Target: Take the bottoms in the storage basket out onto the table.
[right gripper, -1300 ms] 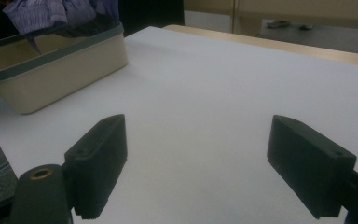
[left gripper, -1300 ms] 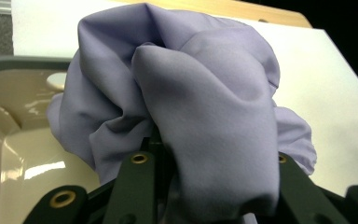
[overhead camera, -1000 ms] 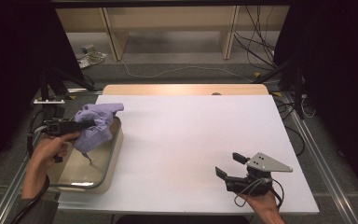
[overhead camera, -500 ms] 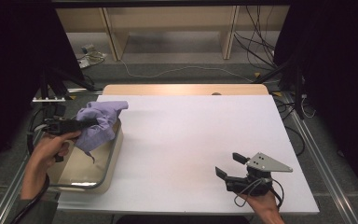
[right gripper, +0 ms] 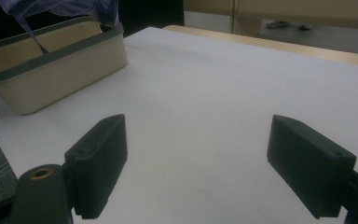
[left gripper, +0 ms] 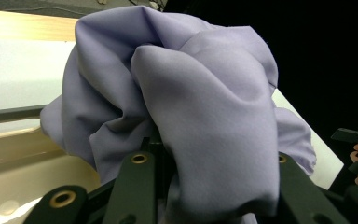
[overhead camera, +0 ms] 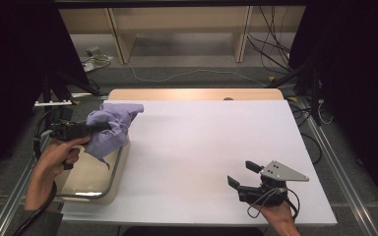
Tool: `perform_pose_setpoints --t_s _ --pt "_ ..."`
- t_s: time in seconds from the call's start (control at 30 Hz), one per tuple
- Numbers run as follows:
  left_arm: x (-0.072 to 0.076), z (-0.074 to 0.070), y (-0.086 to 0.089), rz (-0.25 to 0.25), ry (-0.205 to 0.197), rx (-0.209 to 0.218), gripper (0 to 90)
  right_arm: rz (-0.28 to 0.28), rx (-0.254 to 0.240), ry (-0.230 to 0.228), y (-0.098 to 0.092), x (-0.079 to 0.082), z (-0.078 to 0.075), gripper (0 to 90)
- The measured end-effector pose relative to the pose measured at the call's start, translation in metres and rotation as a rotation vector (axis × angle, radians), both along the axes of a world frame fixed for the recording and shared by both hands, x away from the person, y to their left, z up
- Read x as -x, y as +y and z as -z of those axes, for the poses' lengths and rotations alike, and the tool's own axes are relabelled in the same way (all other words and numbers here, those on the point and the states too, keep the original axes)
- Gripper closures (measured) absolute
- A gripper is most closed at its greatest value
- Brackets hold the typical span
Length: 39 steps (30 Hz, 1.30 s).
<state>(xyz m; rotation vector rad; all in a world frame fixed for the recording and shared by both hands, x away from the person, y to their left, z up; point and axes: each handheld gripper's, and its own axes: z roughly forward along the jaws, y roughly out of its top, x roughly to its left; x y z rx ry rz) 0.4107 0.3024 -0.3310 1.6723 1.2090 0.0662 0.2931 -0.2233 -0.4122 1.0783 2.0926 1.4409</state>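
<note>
A lilac cloth hangs bunched above the beige bin at the table's left edge, one corner reaching out over the white table top. My left gripper is shut on the cloth, which drapes over both jaws in the left gripper view. Part of the cloth dangles above the bin in the right gripper view. My right gripper rests open near the table's front right, nothing between its jaws.
The white table top has a wooden strip along its far edge. Beyond the table lie cables on the floor and a wooden shelf frame. Dark stands flank both sides.
My left gripper has lifted the lilac cloth higher out of the bin and carried it a little toward the table. The right gripper has stayed put.
</note>
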Motion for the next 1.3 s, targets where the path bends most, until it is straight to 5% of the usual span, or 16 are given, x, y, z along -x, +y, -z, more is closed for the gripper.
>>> perform_pose_setpoints --t_s 0.7,1.3 --pt "0.004 -0.009 -0.031 0.082 -0.037 0.046 68.3 -0.001 0.000 -0.003 0.000 0.000 0.000 21.0" --pt "0.009 -0.012 -0.063 0.165 -0.058 0.026 68.3 -0.001 0.002 -0.003 0.000 0.000 0.000 21.1"
